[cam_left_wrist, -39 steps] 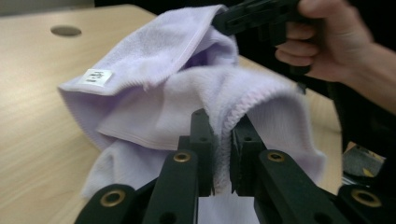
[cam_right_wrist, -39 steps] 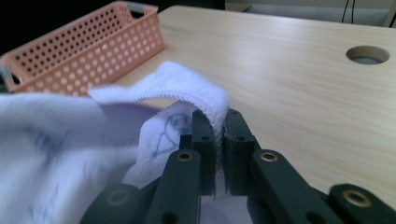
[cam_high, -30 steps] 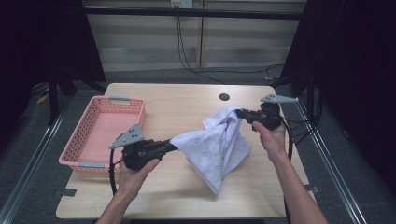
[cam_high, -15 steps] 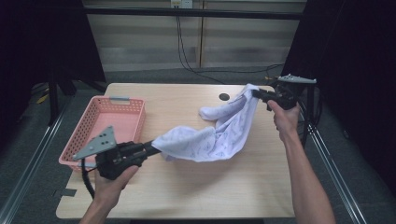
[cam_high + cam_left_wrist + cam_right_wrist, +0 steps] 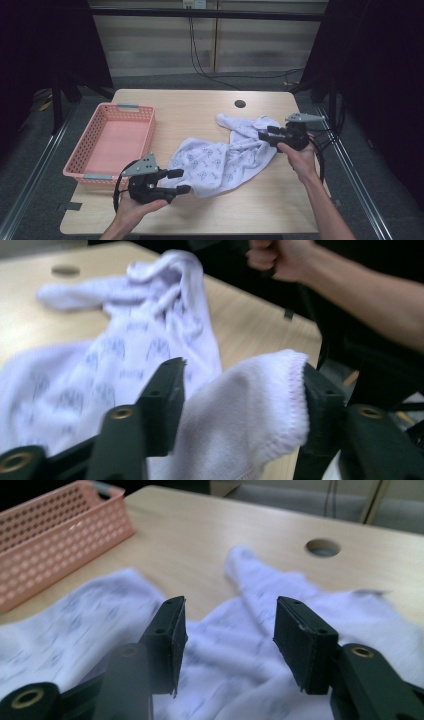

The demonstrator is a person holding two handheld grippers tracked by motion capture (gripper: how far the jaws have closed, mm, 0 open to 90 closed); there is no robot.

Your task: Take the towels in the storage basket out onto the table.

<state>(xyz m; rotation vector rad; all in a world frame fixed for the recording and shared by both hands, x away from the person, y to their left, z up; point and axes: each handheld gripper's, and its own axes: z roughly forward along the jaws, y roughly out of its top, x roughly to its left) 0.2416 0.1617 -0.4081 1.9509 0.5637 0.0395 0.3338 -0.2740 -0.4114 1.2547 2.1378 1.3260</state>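
In the left gripper view we find the printed pattern on the white, blue-printed cloth garment (image 5: 125,345) blurred beyond reading, and the picture's lower edge cuts off its hemmed fold between the jaws. In the right gripper view the picture's left edge cuts off the pink perforated plastic basket (image 5: 55,535).

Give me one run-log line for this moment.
left gripper: just opened, hem between jaws | right gripper: just opened, released | cloth: on table
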